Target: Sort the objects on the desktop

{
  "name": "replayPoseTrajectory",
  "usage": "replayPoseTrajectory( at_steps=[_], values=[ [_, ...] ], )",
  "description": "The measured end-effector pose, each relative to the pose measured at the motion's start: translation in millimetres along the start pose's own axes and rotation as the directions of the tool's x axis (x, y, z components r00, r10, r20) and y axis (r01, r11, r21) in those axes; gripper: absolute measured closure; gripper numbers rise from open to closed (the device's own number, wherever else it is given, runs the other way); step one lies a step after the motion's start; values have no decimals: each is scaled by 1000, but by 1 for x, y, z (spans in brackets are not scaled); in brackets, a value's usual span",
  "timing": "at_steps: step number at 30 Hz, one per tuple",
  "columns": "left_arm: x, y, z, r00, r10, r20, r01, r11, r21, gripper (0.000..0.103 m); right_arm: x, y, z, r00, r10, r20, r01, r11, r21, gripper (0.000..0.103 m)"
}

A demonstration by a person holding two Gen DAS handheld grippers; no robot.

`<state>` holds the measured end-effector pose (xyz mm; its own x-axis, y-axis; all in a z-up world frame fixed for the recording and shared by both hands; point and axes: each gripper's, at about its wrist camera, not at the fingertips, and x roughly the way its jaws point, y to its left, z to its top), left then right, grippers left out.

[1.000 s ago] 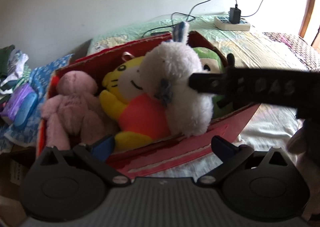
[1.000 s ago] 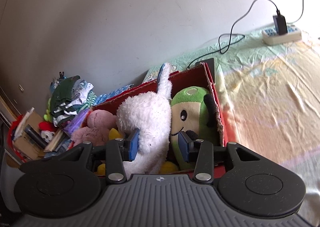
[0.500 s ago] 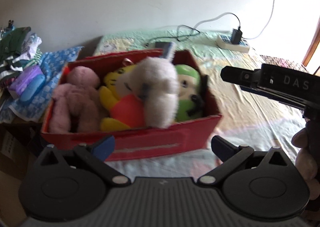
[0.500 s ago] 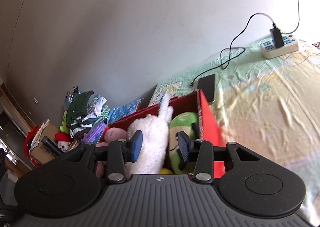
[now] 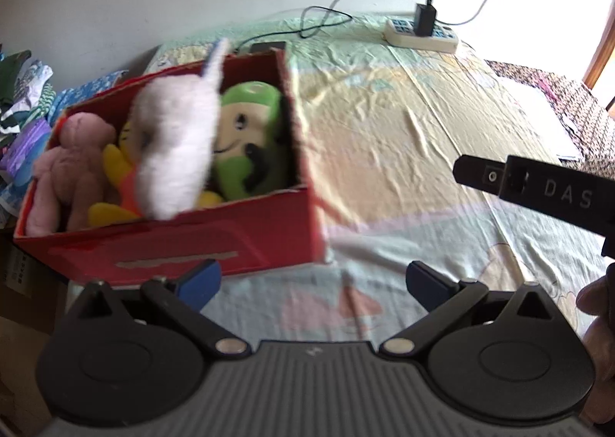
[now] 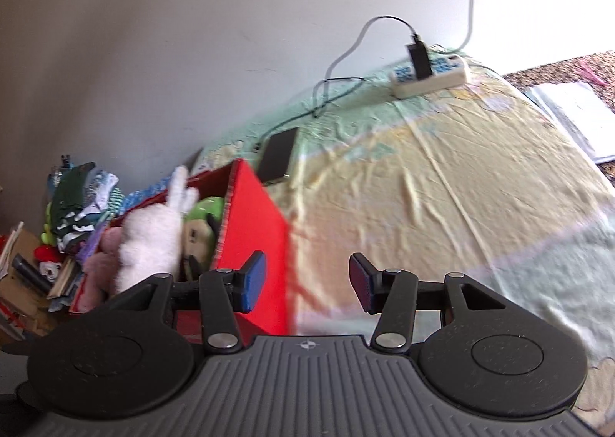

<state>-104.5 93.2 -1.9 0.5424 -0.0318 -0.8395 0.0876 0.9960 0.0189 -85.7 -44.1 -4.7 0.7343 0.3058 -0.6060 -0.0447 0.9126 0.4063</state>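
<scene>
A red cardboard box (image 5: 184,244) (image 6: 257,229) stands on the bed at the left. In it lie a white fluffy plush (image 5: 173,152) (image 6: 150,237), a pink plush (image 5: 65,167), a yellow and orange plush (image 5: 115,175) and a green plush (image 5: 250,144) (image 6: 203,210). My left gripper (image 5: 313,281) is open and empty, just in front of the box. My right gripper (image 6: 305,283) is open and empty, to the right of the box; its body shows in the left wrist view (image 5: 538,190).
A patterned bedsheet (image 5: 403,152) covers the bed. A phone (image 6: 278,156) lies behind the box. A white power strip (image 5: 421,35) (image 6: 430,77) with a charger and cables sits by the wall. Clothes and clutter (image 6: 73,202) pile up at the left.
My right gripper let go of the white plush, opened wider and drew back to the right. My left gripper pulled back from the box. The white plush now rests in the box.
</scene>
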Motion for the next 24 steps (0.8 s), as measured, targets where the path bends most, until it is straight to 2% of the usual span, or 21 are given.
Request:
replayPoseTrajectory(
  at_steps=[6, 8, 11, 19, 24],
  values=[
    [9, -27, 2, 1000, 16, -25, -15, 999, 37, 1, -3, -32, -5, 995, -97, -32, 99, 993, 57, 45],
    [12, -32, 2, 999, 24, -39, -23, 999, 41, 1, -2, -41, -8, 988, -143, -51, 146, 986, 77, 40],
    [17, -34, 5, 998, 39, -57, -37, 999, 33, 1, 1, -50, -11, 978, -198, -72, 203, 976, 76, 38],
    [29, -34, 6, 992, 71, -101, -71, 997, 5, 1, 8, -62, -8, 953, -284, -107, 294, 952, 81, 24],
    [33, -35, 5, 988, 97, -120, -98, 995, 2, 1, 15, -68, -4, 937, -324, -131, 335, 938, 82, 22]
  ],
)
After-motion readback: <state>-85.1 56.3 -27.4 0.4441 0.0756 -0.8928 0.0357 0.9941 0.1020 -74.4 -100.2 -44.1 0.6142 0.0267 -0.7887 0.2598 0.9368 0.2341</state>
